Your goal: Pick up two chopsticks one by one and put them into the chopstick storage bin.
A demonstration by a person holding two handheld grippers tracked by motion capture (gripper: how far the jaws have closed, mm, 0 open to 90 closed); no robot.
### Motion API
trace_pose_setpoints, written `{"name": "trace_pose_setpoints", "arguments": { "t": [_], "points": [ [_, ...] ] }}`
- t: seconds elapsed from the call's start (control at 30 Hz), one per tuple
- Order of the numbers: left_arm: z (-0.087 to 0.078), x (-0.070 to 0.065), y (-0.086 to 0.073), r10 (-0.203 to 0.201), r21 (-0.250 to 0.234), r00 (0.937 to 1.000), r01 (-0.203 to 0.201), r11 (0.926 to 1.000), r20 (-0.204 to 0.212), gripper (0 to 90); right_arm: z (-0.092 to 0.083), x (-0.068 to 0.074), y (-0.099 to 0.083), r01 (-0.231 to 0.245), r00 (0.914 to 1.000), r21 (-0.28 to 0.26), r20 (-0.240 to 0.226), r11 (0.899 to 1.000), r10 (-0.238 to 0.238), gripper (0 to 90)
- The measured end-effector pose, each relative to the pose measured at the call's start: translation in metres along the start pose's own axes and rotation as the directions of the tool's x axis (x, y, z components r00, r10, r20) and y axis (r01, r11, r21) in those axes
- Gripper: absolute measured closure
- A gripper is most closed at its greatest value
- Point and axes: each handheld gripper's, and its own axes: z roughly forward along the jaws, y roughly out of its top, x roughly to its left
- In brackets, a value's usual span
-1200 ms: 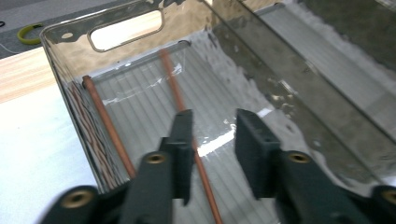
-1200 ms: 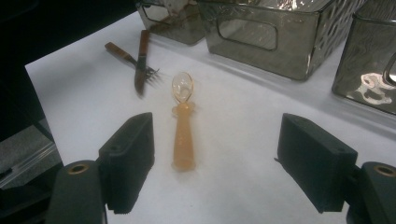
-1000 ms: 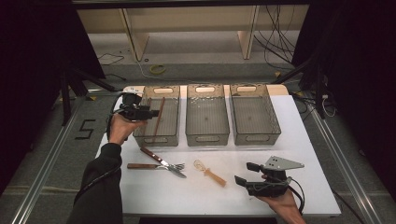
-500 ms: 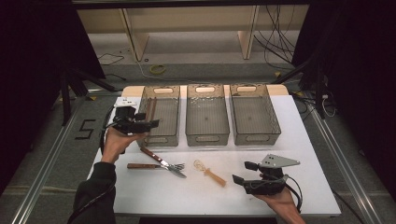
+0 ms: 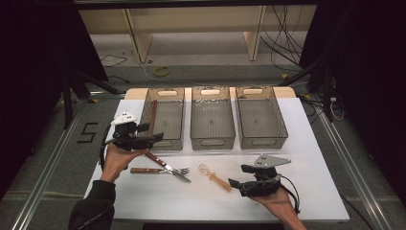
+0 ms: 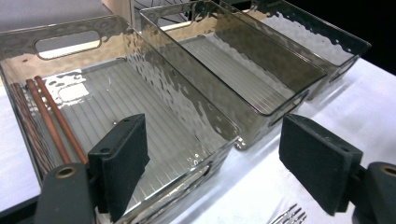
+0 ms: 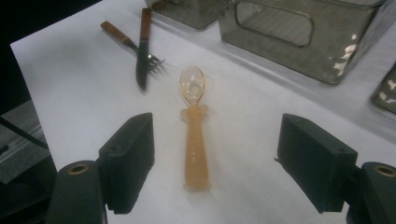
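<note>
Two brown chopsticks (image 5: 153, 116) (image 6: 46, 116) lie along the left side of the left clear bin (image 5: 164, 92) (image 6: 187, 93). My left gripper (image 5: 155, 138) (image 6: 212, 172) hovers at that bin's near-left corner; its jaws have just been opening and are open with nothing between them. A translucent orange spoon (image 5: 215, 178) (image 7: 194, 140) lies on the white table, bowl pointing away from my right gripper (image 5: 237, 177) (image 7: 215, 163). That gripper is open just behind the spoon's handle, one jaw on each side, not touching it.
A wooden-handled fork (image 5: 158, 170) (image 7: 126, 39) and knife (image 5: 165, 165) (image 7: 142, 51) lie crossed left of the spoon. The middle bin (image 5: 212, 141) and right bin (image 5: 261, 139) stand beside the left one. The table's front edge is close to both hands.
The left hand has drawn back from over the left bin toward its near-left corner, and its jaws stand wider. The right gripper has shifted slightly toward the spoon.
</note>
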Motion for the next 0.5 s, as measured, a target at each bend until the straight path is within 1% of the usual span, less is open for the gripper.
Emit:
{"name": "trace_pose_setpoints", "arguments": {
  "t": [0.07, 0.17, 0.2, 0.23, 0.33, 0.4, 0.5],
  "points": [
    [0.0, -0.004, -0.005, 0.006, 0.0, 1.0, -0.006, 1.0, 0.003, 22.2, 0.005, 0.003, 0.002, 0.021, 0.9998, 0.017, 0.006, 1.0, -0.021, 28.2],
    [0.0, -0.01, -0.012, 0.014, -0.007, 0.9998, -0.014, 0.9999, 0.015, 21.8, 0.011, 0.007, 0.005, 0.036, 0.9993, 0.046, 0.005, 0.998, -0.036, 28.4],
    [0.0, -0.012, -0.014, 0.019, -0.003, 0.9996, -0.019, 0.9998, 0.019, 21.5, 0.014, 0.008, 0.006, 0.041, 0.9991, 0.053, 0.007, 0.998, -0.041, 28.4],
    [0.0, -0.013, -0.016, 0.033, 0.005, 0.9993, -0.034, 0.9994, 0.016, 21.3, 0.016, 0.009, 0.006, 0.043, 0.999, 0.063, 0.007, 0.997, -0.043, 28.4],
    [-0.002, -0.016, -0.021, 0.027, -0.015, 0.9992, -0.026, 0.9995, 0.03, 21.2, 0.022, 0.01, 0.009, 0.053, 0.9985, 0.092, 0.009, 0.994, -0.055, 28.8],
    [-0.002, -0.019, -0.025, 0.025, -0.015, 0.999, -0.025, 0.9996, 0.037, 21.1, 0.024, 0.011, 0.011, 0.061, 0.9979, 0.112, 0.014, 0.992, -0.063, 29.1],
    [-0.003, -0.024, -0.033, 0.03, -0.017, 0.9987, -0.029, 0.9994, 0.041, 20.8, 0.028, 0.011, 0.013, 0.062, 0.9979, 0.136, 0.008, 0.989, -0.064, 29.7]
  ]
}}
